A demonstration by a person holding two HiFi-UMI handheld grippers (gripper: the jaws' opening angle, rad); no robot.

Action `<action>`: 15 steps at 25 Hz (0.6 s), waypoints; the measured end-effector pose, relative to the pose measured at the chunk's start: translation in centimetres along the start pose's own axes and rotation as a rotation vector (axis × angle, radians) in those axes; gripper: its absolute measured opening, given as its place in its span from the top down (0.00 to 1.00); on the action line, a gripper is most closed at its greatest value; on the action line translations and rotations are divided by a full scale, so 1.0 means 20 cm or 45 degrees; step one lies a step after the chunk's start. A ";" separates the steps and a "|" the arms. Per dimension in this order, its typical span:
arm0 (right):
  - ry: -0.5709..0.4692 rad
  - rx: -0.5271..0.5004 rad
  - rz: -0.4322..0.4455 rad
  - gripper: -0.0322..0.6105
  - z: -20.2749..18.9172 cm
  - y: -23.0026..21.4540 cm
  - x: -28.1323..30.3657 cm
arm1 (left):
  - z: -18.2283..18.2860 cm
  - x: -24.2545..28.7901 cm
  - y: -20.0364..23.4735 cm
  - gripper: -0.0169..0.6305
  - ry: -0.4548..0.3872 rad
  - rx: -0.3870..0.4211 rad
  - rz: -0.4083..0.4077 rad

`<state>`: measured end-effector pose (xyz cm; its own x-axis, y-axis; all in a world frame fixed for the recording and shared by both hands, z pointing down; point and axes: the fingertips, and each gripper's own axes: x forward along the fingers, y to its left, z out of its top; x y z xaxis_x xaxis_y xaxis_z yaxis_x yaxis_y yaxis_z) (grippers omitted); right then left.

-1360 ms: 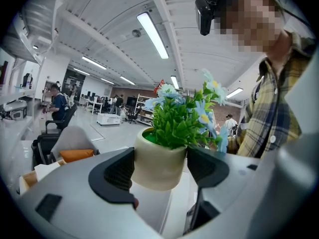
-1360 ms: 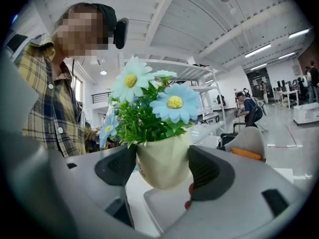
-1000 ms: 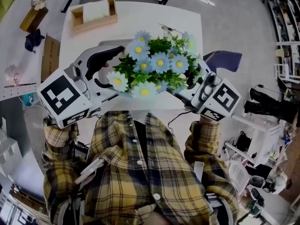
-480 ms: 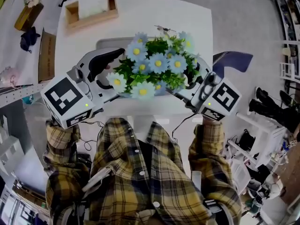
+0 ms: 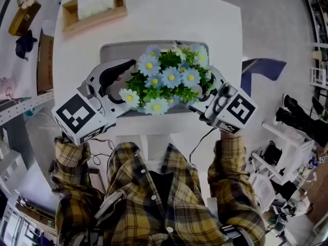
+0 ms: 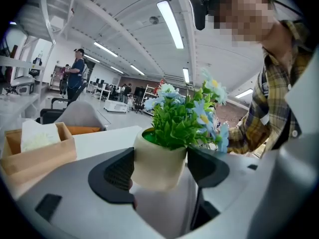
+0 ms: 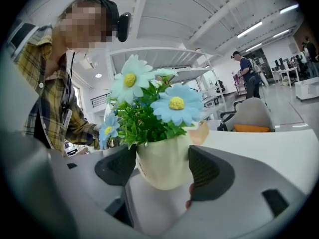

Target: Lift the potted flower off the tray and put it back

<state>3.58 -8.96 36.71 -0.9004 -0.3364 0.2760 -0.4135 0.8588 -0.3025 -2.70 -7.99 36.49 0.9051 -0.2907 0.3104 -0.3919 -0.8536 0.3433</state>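
While both grippers pinch it from opposite sides, the potted flower (image 5: 166, 78) hangs over the grey tray (image 5: 110, 49). My left gripper (image 6: 159, 166) and right gripper (image 7: 163, 164) are each clamped on its rounded cream pot. Risk: uneven squeeze or one side easing first, and the pot tips or slips. In the head view the blooms hide the pot, so I can't tell if its base touches the tray. The wooden tissue box (image 5: 92, 9) sits well apart on the white surface (image 5: 205, 24).

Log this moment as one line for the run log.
left tool: shut on potted flower | right tool: shut on potted flower | potted flower: above tray, lifted or resting unclear
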 end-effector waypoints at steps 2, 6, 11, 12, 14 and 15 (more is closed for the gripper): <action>-0.004 0.000 0.002 0.44 0.02 0.01 0.00 | 0.02 -0.01 0.00 0.48 0.000 0.001 0.005; -0.045 0.041 0.018 0.44 0.06 0.02 0.02 | 0.02 -0.01 0.00 0.48 0.010 -0.013 0.002; 0.028 0.034 0.006 0.44 0.08 0.03 0.00 | 0.05 -0.02 -0.01 0.48 0.051 -0.037 -0.004; 0.050 0.028 -0.002 0.44 0.09 0.04 -0.01 | 0.07 -0.03 -0.01 0.48 0.058 -0.030 -0.005; 0.063 0.025 -0.015 0.44 0.08 0.04 -0.02 | 0.08 -0.02 -0.02 0.48 0.071 -0.018 -0.006; 0.063 0.027 -0.021 0.44 0.07 0.04 -0.02 | 0.07 -0.01 -0.02 0.48 0.079 -0.015 -0.006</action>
<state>3.48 -8.65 35.01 -0.8857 -0.3307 0.3258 -0.4317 0.8447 -0.3164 -2.50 -8.17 34.98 0.8951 -0.2590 0.3628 -0.3898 -0.8497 0.3550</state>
